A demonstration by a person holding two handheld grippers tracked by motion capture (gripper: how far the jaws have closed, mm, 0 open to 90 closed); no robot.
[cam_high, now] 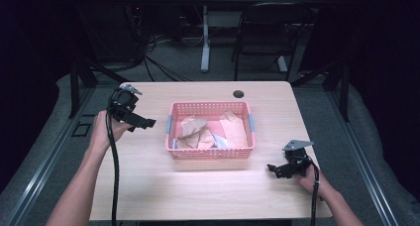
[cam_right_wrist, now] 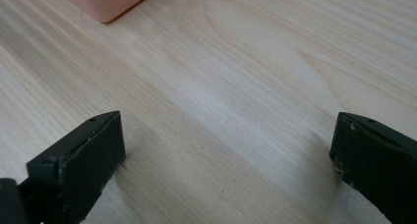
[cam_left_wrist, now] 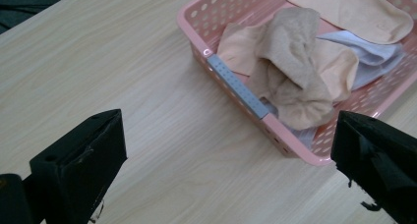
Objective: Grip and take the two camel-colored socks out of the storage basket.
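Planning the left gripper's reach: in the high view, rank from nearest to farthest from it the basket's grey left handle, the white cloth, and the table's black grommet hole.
1. Grey left handle, on the basket's near wall, right of the left gripper.
2. White cloth, inside the basket.
3. Grommet hole, at the table's far edge.

Glossy plastic basket (cam_high: 210, 107), matt wood-grain table (cam_high: 198, 186)

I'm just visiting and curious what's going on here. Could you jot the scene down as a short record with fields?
Setting: wooden table
Container: pink basket at the table's middle
Contents: tan socks, a pale sock
Left gripper: open, held above the table left of the basket, pointing toward it
Right gripper: open, low over bare table near the basket's right front corner
Held: nothing
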